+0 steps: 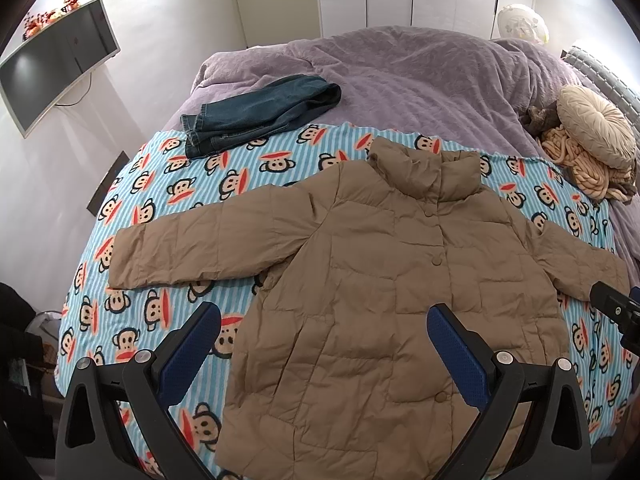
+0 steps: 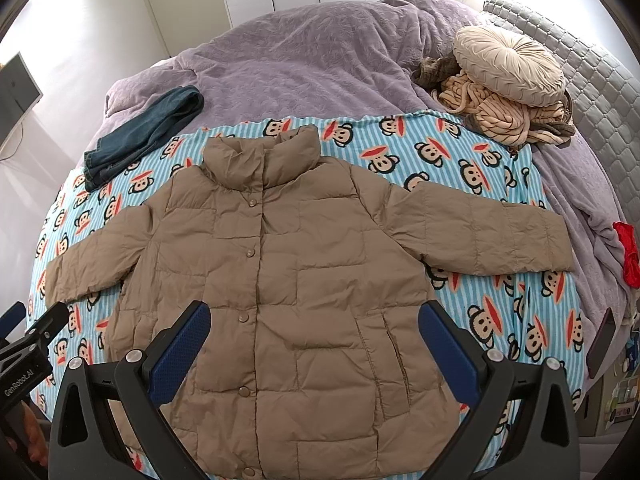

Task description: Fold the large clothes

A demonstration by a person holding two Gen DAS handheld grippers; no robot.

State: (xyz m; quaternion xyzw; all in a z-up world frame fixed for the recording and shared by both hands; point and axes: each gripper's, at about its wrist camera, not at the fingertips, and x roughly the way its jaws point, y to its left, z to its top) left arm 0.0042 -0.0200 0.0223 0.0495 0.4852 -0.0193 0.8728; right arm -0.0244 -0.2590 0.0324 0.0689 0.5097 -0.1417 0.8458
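Note:
A tan quilted puffer jacket [image 1: 384, 280] [image 2: 288, 280] lies flat and buttoned, front up, collar toward the far side, both sleeves spread out sideways. It rests on a blue striped monkey-print blanket [image 1: 160, 208] [image 2: 500, 312] on the bed. My left gripper [image 1: 324, 324] hovers open above the jacket's lower left part, holding nothing. Over the lower middle of the jacket my right gripper [image 2: 314, 324] is open too, its fingers empty. Each gripper shows at the edge of the other's view.
Folded blue jeans [image 1: 260, 116] [image 2: 144, 136] lie at the blanket's far left edge on a purple duvet [image 1: 420, 76] [image 2: 312, 60]. A round beige cushion [image 1: 592, 124] [image 2: 508, 64] tops a pile of knitwear at the far right. A red cloth [image 2: 628, 252] sits at the right edge.

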